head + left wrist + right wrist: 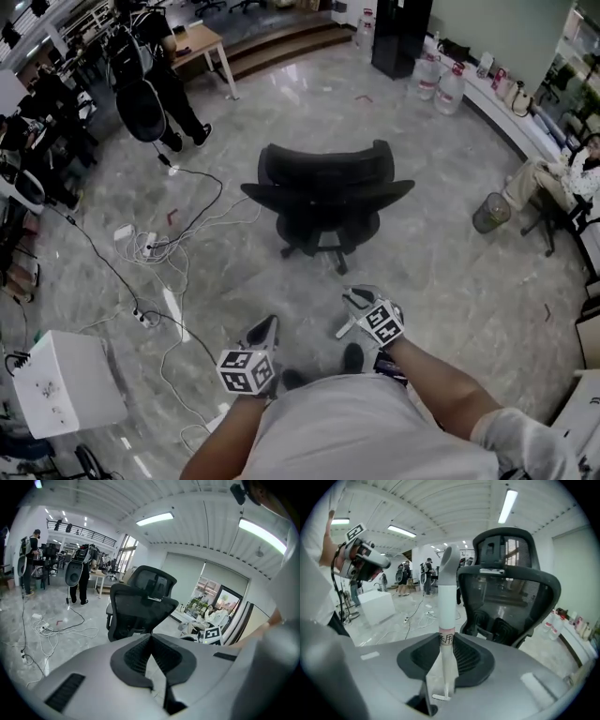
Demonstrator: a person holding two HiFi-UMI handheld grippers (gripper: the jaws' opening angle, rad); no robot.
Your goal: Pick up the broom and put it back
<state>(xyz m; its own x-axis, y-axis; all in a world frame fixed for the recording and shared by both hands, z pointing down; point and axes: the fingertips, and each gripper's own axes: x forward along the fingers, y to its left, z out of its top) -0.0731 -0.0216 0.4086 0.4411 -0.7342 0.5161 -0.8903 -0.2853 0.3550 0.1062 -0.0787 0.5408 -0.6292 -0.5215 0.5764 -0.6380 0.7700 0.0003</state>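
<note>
Grey marble floor surrounds the black office chair [323, 202]; on the person's side of it the right gripper [364, 305] clamps the broom [448, 588], handle rising lengthwise out of its jaws, with the left gripper [151, 638] alongside, closed and empty.

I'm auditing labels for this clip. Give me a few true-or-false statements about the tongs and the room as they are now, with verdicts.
1. The right tongs grip a white pole handle bearing a label. True.
2. The left tongs hold a sponge. False: they are shut and empty.
3. A black mesh office chair stands beyond both tongs. True.
4. The chair lies tipped on its side. False: it stands upright on its wheeled base.
5. A white box shows at the head view's lower left. True.
</note>
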